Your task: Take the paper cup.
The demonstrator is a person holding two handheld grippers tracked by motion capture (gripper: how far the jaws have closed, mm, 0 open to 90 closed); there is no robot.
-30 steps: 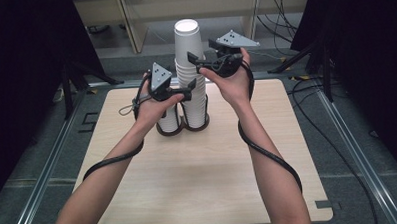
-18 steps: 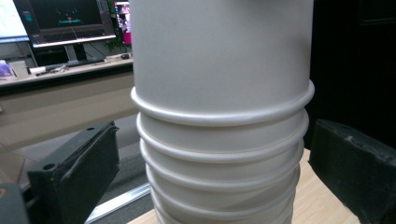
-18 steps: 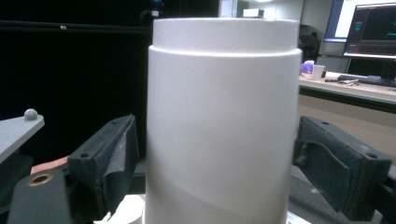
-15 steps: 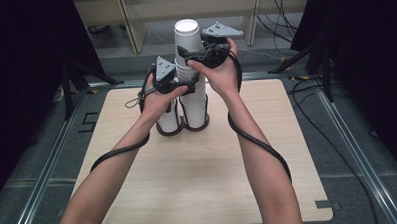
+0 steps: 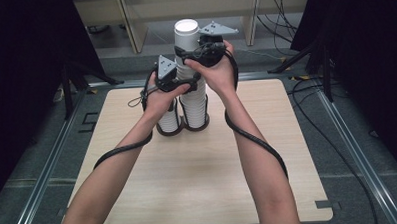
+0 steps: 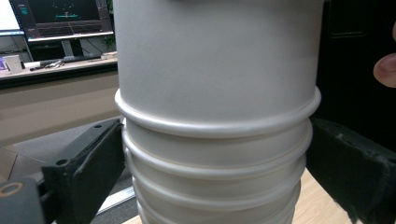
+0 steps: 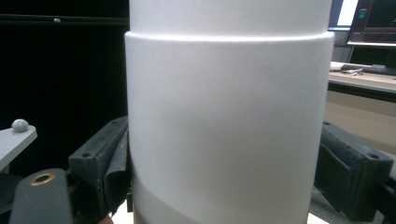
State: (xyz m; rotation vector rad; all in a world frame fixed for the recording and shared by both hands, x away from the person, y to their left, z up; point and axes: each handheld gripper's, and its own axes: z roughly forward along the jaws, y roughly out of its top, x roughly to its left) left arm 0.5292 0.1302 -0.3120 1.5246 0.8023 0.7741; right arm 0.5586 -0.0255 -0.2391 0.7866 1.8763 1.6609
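Observation:
A tall stack of white paper cups (image 5: 192, 99) stands upside down on the wooden table (image 5: 203, 167), toward its far middle. A shorter stack (image 5: 168, 122) stands against its left side. My left gripper (image 5: 187, 85) holds the tall stack at mid height. In the left gripper view the ringed cup rims (image 6: 217, 121) sit between both jaws, which touch its sides. My right gripper (image 5: 190, 54) grips higher, just under the top cup (image 5: 186, 30). In the right gripper view smooth cup walls (image 7: 229, 116) press against both black pads.
Pale shelving (image 5: 133, 19) stands behind the table. Cables (image 5: 294, 53) lie on the floor at the far right. A desk with monitors (image 6: 60, 18) shows in the background of the left gripper view. The near half of the table is bare wood.
My right gripper has swung left from beside the stack and closed around its upper cups. The left gripper stayed on the stack, shifting slightly right.

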